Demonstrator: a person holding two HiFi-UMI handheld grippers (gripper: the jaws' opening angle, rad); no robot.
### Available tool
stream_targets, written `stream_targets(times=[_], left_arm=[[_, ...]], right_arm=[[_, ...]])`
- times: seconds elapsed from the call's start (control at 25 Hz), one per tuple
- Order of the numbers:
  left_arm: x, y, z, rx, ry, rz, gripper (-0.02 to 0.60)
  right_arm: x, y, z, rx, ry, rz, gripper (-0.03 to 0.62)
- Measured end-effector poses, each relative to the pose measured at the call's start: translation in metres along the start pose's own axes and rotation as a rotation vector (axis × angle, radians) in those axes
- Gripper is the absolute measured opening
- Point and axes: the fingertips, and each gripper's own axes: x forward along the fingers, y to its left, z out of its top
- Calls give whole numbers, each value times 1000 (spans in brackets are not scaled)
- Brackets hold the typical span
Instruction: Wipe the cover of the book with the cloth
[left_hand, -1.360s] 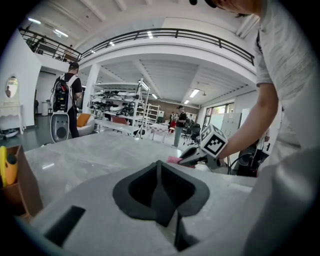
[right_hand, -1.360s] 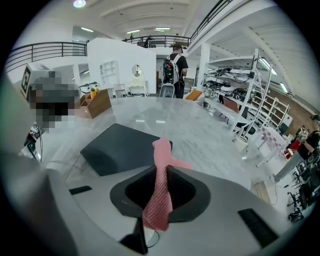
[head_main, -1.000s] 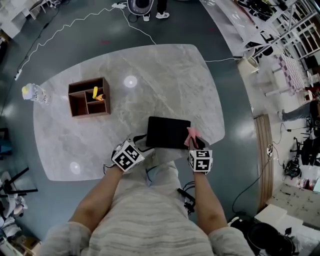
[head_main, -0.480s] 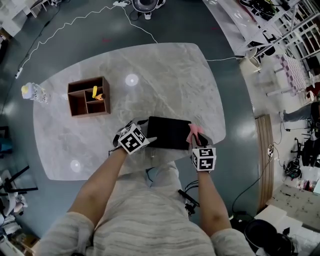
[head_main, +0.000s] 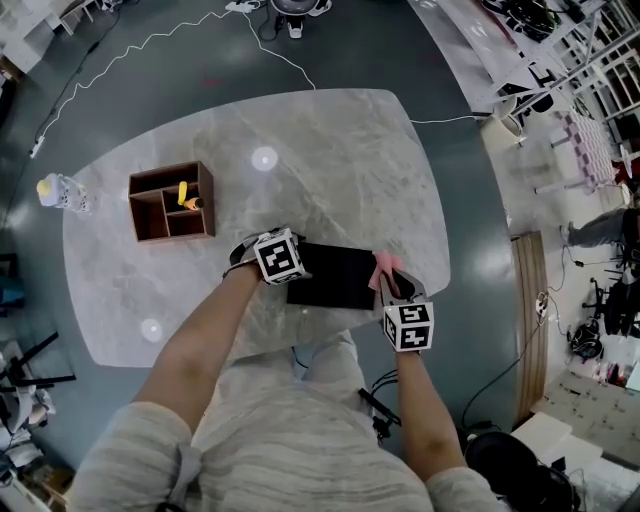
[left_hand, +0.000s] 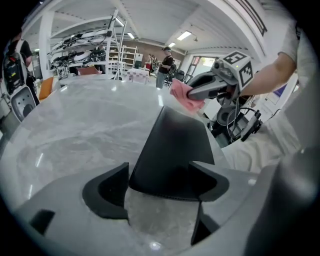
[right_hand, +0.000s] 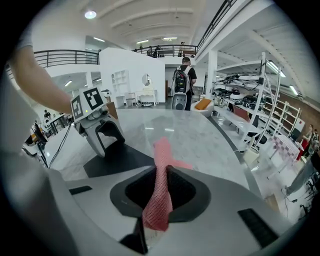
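Currently: black book (head_main: 338, 278) flat on marble tabletop (head_main: 330, 170), near its front edge. Left gripper (left_hand: 159, 172) released, jaws just opening wide, book's end between them. Right gripper (right_hand: 159, 175) clenched on pink cloth (right_hand: 161, 155) over book's other end.

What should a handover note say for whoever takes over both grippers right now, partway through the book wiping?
Left gripper: open. Its jaws have just been opening, and a corner at the book's left end lies between them, unclamped.
Right gripper: shut on the pink cloth, at the book's right edge.
Book: closed and flat on the table, near the person's side.
Done: the cloth is in the gripper and has been brought to the book.
Left: probably steady the book with the left gripper, then wipe the cover. Whether any wiping is already done cannot be told.
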Motion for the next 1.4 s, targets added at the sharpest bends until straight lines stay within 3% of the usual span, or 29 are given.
stream_targets(times=[0.2,0.32,0.56,0.76,0.92,1.12,1.24,1.4], left_arm=[[4,-12,-17,-26,16,0,367],[9,-32,-29,-3,54,3,368],[21,-87,-36,-5,105,-62,367],[37,-124,-27,-66,83,-108,367],[45,-134,-21,-125,64,-86,368],[52,-151,-14,-182,34,-111,367],[45,-151,0,-276,-60,-66,367],[38,-160,0,-477,-144,-7,368]], right_arm=[[5,2,5,9,-14,19,57],[3,2,6,12,-18,25,57],[-7,6,6,23,-33,18,57],[-16,8,-2,46,-41,2,57],[-28,7,-8,69,-56,-17,57],[-46,6,-9,78,-85,-37,57],[-58,7,-2,50,-109,-24,57],[-68,6,4,-4,-135,27,57]])
